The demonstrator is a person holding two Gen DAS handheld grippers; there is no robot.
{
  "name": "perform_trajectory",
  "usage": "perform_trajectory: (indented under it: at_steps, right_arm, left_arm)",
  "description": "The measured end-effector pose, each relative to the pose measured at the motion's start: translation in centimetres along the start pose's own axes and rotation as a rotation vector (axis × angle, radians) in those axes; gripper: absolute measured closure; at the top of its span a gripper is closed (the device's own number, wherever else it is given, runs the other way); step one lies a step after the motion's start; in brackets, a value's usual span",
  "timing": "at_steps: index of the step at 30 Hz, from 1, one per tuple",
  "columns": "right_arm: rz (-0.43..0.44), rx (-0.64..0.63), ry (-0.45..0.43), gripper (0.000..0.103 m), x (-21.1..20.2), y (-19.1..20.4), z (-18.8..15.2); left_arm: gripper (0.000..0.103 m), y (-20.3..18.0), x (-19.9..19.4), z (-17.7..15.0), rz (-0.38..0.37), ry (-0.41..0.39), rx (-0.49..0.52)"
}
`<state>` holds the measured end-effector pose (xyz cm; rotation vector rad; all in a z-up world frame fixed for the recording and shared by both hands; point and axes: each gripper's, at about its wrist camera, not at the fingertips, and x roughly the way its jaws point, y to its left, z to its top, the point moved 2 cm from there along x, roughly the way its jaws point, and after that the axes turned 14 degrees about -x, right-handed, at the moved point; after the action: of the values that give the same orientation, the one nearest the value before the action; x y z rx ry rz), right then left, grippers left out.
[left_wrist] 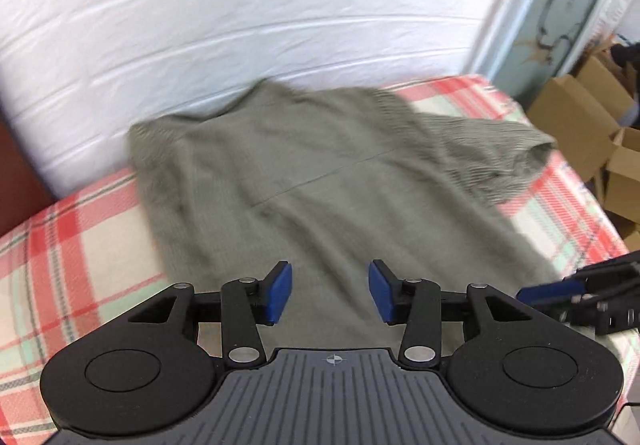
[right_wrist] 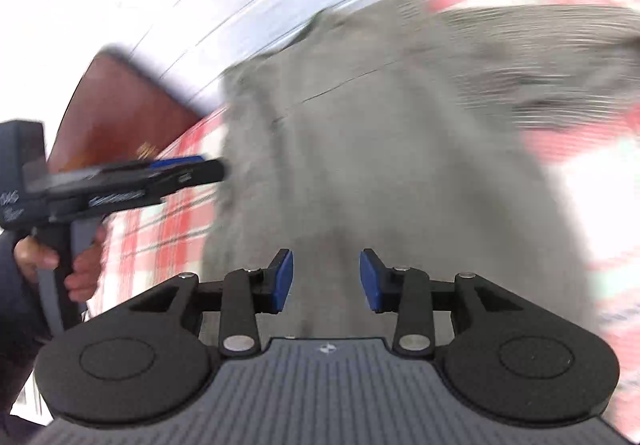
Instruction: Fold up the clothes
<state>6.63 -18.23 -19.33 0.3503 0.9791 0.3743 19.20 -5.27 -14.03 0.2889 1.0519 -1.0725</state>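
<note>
A grey-green knitted sweater (left_wrist: 320, 173) lies spread on a plaid bed cover (left_wrist: 80, 245), one ribbed sleeve (left_wrist: 496, 157) stretched to the right. My left gripper (left_wrist: 330, 292) hangs above the sweater's near part, jaws open with nothing between the blue pads (left_wrist: 279, 293). The right wrist view is blurred; there the sweater (right_wrist: 380, 165) fills the middle and my right gripper (right_wrist: 326, 281) hovers over it, jaws open and empty. The left gripper (right_wrist: 120, 181) shows at that view's left, held by a hand (right_wrist: 80, 269). The right gripper's tip (left_wrist: 576, 293) shows at the left wrist view's right edge.
A white sheet-covered wall or mattress (left_wrist: 240, 25) rises behind the bed. Cardboard boxes (left_wrist: 592, 133) stand beyond the bed's right edge. A reddish-brown wooden board (right_wrist: 120, 117) is at the bed's left end. Plaid cover lies bare on both sides of the sweater.
</note>
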Motion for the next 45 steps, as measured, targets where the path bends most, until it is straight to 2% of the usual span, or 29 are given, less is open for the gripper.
perform_trajectory:
  at_steps: [5,8,11,14,17,20,25,26,27,28,29,30,33,38,41,43,45]
  right_arm:
    - [-0.106,0.103,-0.034,0.058,-5.2,-4.9,-4.3]
    - [-0.141,0.162,-0.027,0.058,-7.1,-7.3,-7.3]
    - [-0.14,0.203,-0.036,0.058,-8.4,-9.1,-9.3]
    - [-0.122,0.211,-0.055,0.058,-9.2,-10.3,-10.0]
    - [-0.096,0.202,-0.053,0.056,-9.2,-11.3,-10.1]
    - [-0.079,0.174,-0.031,0.053,-9.0,-12.0,-10.5]
    - [-0.035,0.199,-0.009,0.053,-8.2,-13.1,-11.4]
    - [-0.028,0.206,-0.007,0.053,-8.1,-13.2,-11.5]
    - [-0.021,0.209,-0.005,0.053,-7.9,-13.3,-11.5]
    - [-0.013,0.208,-0.003,0.053,-7.8,-13.4,-11.5]
    - [-0.008,0.204,-0.004,0.053,-7.6,-13.5,-11.3]
    - [-0.006,0.197,-0.007,0.053,-7.5,-13.6,-11.0]
    - [-0.016,0.186,-0.033,0.053,-6.9,-13.9,-9.0]
    - [-0.085,0.161,-0.111,0.049,-4.1,-14.8,-1.9]
    - [-0.157,0.153,-0.12,0.05,-1.2,-15.4,2.1]
    - [-0.211,0.155,-0.126,0.05,0.5,-15.4,4.0]
    - [-0.225,0.149,-0.147,0.05,1.4,-15.3,5.3]
  left_arm:
    - [0.04,-4.6,2.1,-2.1,-0.023,0.067,0.064]
    - [0.039,-7.8,3.6,-3.4,-0.018,0.093,0.102]
    - [0.039,-10.3,5.2,-3.9,0.0,0.1,0.117]
    - [0.036,-13.0,7.0,-3.2,0.049,0.081,0.157]
    - [0.033,-13.8,8.5,-2.5,0.11,0.053,0.234]
    - [0.033,-14.9,10.7,-2.5,0.157,0.062,0.294]
    - [0.034,-14.9,13.2,-2.3,0.263,0.054,0.308]
    - [0.035,-14.9,13.6,-2.1,0.278,0.047,0.306]
    - [0.051,-14.8,14.0,-1.9,0.292,0.043,0.304]
    - [0.076,-14.7,14.5,-1.6,0.302,0.056,0.297]
    - [0.088,-14.6,15.0,-1.3,0.31,0.069,0.288]
    - [0.091,-14.5,15.2,-0.9,0.295,0.084,0.266]
    - [0.091,-14.3,15.1,0.0,0.26,0.081,0.203]
    - [0.09,-13.7,14.4,0.5,0.236,0.089,0.166]
    - [0.087,-13.5,14.2,0.5,0.233,0.093,0.17]
    - [0.078,-13.5,14.0,0.6,0.227,0.093,0.17]
    - [0.068,-13.5,13.9,0.6,0.218,0.092,0.173]
